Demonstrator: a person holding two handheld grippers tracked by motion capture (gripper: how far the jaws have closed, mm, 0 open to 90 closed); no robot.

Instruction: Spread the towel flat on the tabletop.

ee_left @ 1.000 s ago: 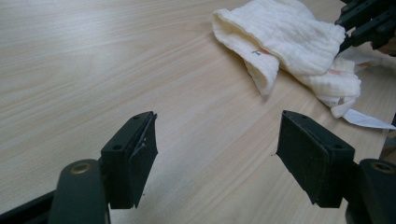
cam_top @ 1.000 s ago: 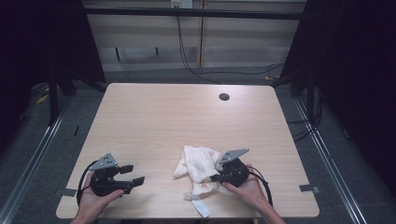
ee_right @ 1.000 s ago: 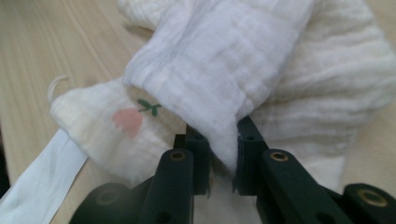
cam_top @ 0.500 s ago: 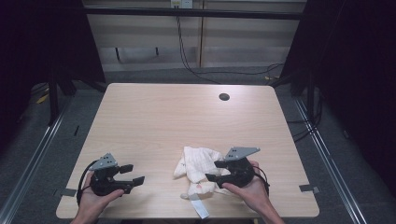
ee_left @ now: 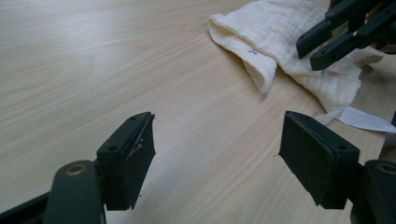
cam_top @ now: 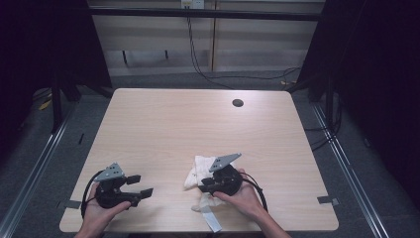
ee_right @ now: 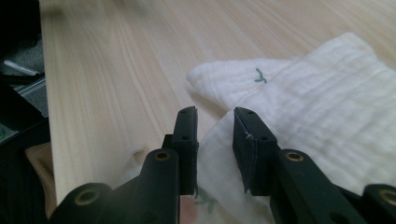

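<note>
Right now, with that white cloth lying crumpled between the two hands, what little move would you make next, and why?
Probably lower the right tongs and close them on the fold of the cloth. Their jaws have just been closing and stand narrow, just above the cloth, with a raised fold showing in the gap, not yet pinched. The left tongs wait wide open over bare table, so the right side should take hold first.

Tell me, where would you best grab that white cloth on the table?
Probably at the folded corner of the cloth that points toward the left tool. In the left gripper view that corner stands up off the table as a thick doubled edge with a gap under it, so a jaw could slide beneath. Come in low from the left, along the tabletop; flat middle parts offer nothing to pinch.
</note>
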